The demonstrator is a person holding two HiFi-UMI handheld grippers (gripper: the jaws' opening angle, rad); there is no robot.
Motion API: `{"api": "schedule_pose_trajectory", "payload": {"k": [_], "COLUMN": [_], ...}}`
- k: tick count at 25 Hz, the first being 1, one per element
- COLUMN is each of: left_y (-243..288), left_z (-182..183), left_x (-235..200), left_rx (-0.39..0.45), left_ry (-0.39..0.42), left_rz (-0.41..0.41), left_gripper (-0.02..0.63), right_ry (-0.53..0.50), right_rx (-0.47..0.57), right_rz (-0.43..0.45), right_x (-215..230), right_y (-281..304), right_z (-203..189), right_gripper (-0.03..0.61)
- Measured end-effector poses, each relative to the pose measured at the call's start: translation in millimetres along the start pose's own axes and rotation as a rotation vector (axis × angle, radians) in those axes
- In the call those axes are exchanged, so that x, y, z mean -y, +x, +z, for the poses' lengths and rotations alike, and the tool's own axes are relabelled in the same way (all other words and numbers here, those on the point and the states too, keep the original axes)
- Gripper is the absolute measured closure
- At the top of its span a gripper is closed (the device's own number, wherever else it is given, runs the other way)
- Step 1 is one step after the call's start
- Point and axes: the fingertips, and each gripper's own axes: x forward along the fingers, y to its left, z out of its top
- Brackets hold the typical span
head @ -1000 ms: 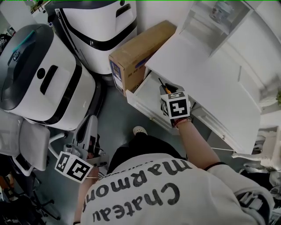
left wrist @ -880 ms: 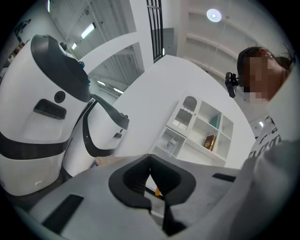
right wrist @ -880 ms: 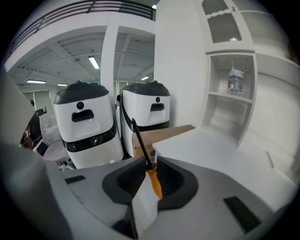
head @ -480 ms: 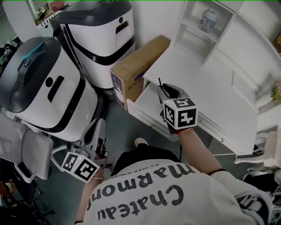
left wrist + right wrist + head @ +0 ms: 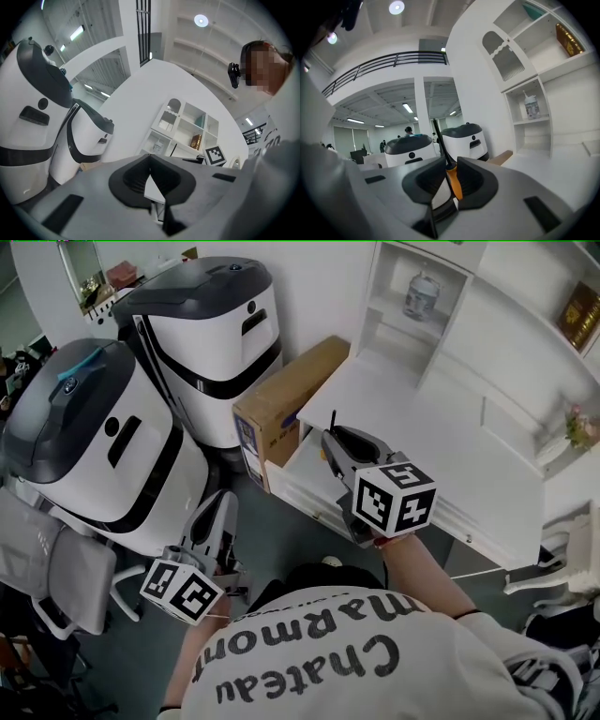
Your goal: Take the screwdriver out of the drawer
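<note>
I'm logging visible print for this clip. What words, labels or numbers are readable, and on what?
"Chateau Marmon": person's shirt, upside down from the head view, last letter hidden.
Label on the cardboard box: too small to read.
Book on the shelf: spine print blurred.
Marker cubes: patterns only, no letters.

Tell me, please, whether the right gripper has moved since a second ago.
Yes. The right gripper, jaws shut on the screwdriver, has risen out of the drawer beside the cardboard box, toward the camera.
</note>
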Motion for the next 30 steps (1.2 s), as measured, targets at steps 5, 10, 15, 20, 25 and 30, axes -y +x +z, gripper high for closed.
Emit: {"api": "schedule_pose_trajectory", "payload": {"k": [5,10,15,20,25,30], "left_y": [16.5,42.6,71.1,89.2,99.5,93.5], "left_z": [0.7,-9.5,-32.1,-55.4,-75.3,-88.7], "left_x": [23.6,53.7,93.8,130.4,171.5,196.6], "left_rx": [0.006,-0.002,-0.01,-0.002,0.01,0.042], "left_ry": [0.026,0.033,0.021,0.016,0.04,0.061], "left_rz": [-0.039,-0.068,-0.068,-0.041,-0.017,0.045], "left_gripper": [0.589,0.589,0.589,0.589,0.589,0.589], "right_ry": [0.053,0.072,0.068,0.045,0.056,0.052], "right_rx": [0.058,0.091,0.063,0.034,0.032,0.028], "right_rz": [0.079,0.113,0.158,0.205,0.27,0.324], "right_x": [-7.6,7.3,38.0,67.2,91.7,104.2], "right_y": [-25.4,-50.9,-79.4,-106.3,-135.0,-154.2], "right_z": [14.4,27.9,32.4,28.9,26.8,20.4], "right_gripper": [0.492,0.492,0.492,0.492,0.492,0.492]}}
